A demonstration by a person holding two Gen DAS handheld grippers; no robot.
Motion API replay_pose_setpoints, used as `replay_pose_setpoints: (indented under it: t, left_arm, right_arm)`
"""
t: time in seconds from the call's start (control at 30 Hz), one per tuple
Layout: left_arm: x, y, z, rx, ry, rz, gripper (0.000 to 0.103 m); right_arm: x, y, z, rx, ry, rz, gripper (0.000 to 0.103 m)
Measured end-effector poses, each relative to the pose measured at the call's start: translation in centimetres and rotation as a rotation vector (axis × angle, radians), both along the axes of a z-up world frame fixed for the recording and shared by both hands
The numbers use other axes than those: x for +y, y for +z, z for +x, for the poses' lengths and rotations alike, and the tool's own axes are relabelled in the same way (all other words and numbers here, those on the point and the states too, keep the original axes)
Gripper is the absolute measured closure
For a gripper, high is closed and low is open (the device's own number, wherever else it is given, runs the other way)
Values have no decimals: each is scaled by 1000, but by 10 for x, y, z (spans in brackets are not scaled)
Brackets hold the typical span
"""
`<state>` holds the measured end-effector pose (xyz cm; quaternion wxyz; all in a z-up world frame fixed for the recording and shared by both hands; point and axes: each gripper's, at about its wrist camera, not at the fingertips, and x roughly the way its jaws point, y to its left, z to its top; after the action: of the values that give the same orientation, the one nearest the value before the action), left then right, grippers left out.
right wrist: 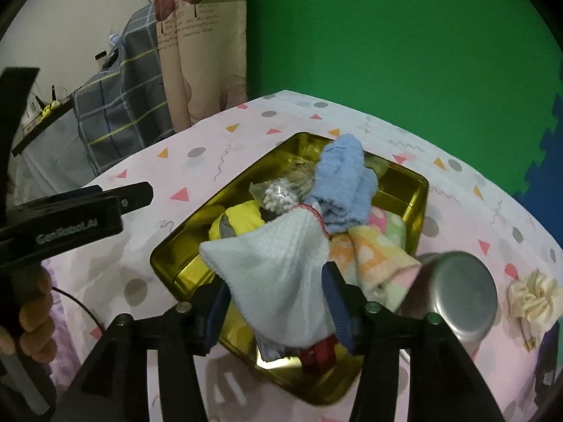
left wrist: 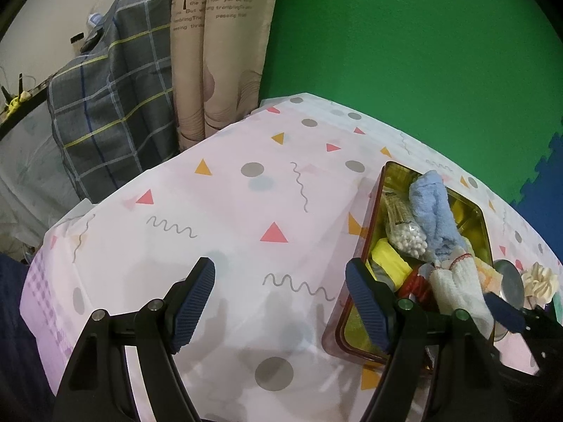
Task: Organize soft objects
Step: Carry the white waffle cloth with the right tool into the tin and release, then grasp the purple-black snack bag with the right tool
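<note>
An open gold tin (right wrist: 418, 190) on the patterned tablecloth holds a blue towel (right wrist: 346, 179), a pastel sock (right wrist: 380, 256), a yellow cloth (right wrist: 242, 218), a bag of cotton swabs (right wrist: 278, 193) and a red item (right wrist: 320, 355). A white knitted cloth (right wrist: 274, 253) lies draped on top of the pile. My right gripper (right wrist: 274, 281) is open around the cloth's near end, which lies loosely between the jaws. My left gripper (left wrist: 279, 270) hangs open over bare tablecloth to the left of the tin (left wrist: 381, 190), with nothing between its fingers.
A silver metal can (right wrist: 454, 292) stands right of the tin, with a cream scrunchie (right wrist: 535, 295) beyond it. A hand (right wrist: 35, 309) holds the left gripper at the left edge. A plaid-covered bed (left wrist: 112, 112) and a curtain (left wrist: 218, 52) lie behind the table.
</note>
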<state>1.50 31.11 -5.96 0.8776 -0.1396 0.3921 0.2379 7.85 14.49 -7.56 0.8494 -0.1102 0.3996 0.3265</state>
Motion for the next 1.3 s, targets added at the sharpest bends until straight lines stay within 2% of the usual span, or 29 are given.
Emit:
replay_pose_setpoints:
  t: [0.1, 0.37, 0.53, 0.77, 0.93, 1.03, 1.13, 1.3]
  left_arm:
    - [-2, -1, 1, 4, -4, 3, 29]
    - [-12, 1, 1, 2, -22, 38, 29]
    - [-16, 1, 3, 2, -36, 50, 29]
    - [-26, 1, 5, 1, -68, 72, 28]
    - [-40, 2, 6, -2, -101, 110, 28]
    - [-47, 3, 7, -11, -131, 113, 27]
    - [-56, 7, 7, -29, -158, 105, 27]
    - [-81, 15, 8, -55, -221, 150, 25]
  right_arm:
    - [-14, 8, -5, -9, -19, 32, 38]
    - [-30, 19, -11, -11, -25, 71, 38]
    - [-64, 30, -10, -36, -104, 96, 38]
    - [-158, 26, 13, -74, -357, 12, 38]
    - [-243, 12, 36, -50, -558, -69, 38]
    - [-274, 2, 47, -25, -622, -108, 38]
    - [-300, -12, 57, 18, -671, -102, 38]
    - [-320, -36, 76, 85, -718, -77, 38]
